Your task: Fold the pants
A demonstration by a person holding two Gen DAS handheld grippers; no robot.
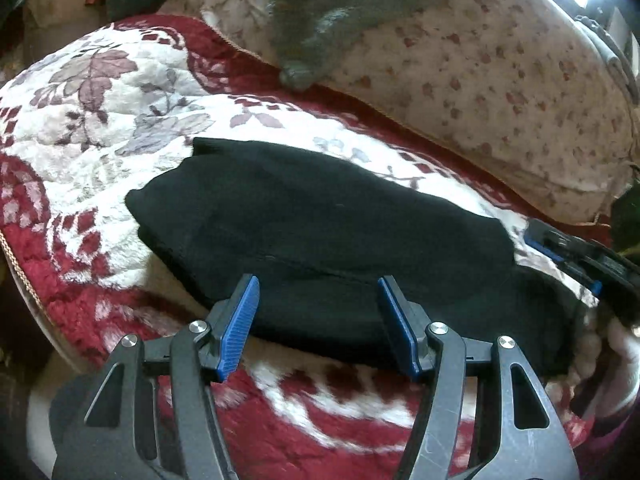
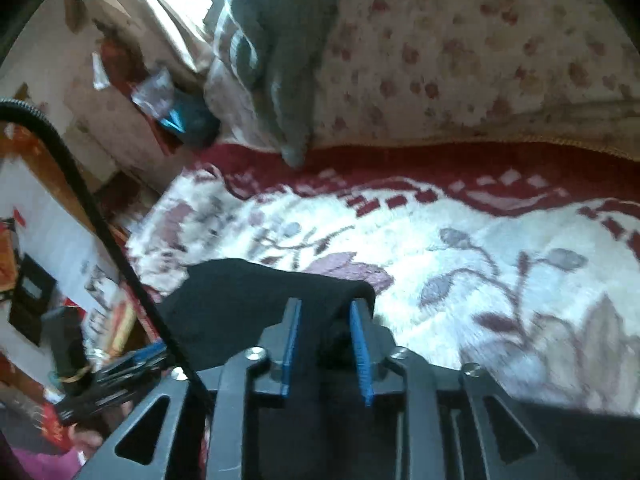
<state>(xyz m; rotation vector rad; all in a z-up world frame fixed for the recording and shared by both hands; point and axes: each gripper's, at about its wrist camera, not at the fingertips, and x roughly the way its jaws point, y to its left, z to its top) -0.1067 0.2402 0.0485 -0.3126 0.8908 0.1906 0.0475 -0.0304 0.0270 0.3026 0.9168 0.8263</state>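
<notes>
1. Pants [image 1: 320, 232], black and folded into a long bundle, lie on a red and white floral blanket [image 1: 100, 128] spread over a bed
2. Left tongs [image 1: 318, 320] hover just over the near edge of the bundle, their blue pads [image 1: 240, 328] spread wide with nothing pinched between them
3. Right tongs [image 2: 325, 344] are drawn close together on a bunched end of the black cloth, which sits between the blue pads and is lifted a little off the blanket
4. In the left wrist view the right tongs show at the far right edge, at the end of the bundle
5. A beige flowered pillow [image 1: 500, 92] lies beyond the blanket's red border, with a grey garment [image 1: 320, 20] draped over it
6. A black cable [image 2: 100, 220] crosses the left side of the right wrist view
</notes>
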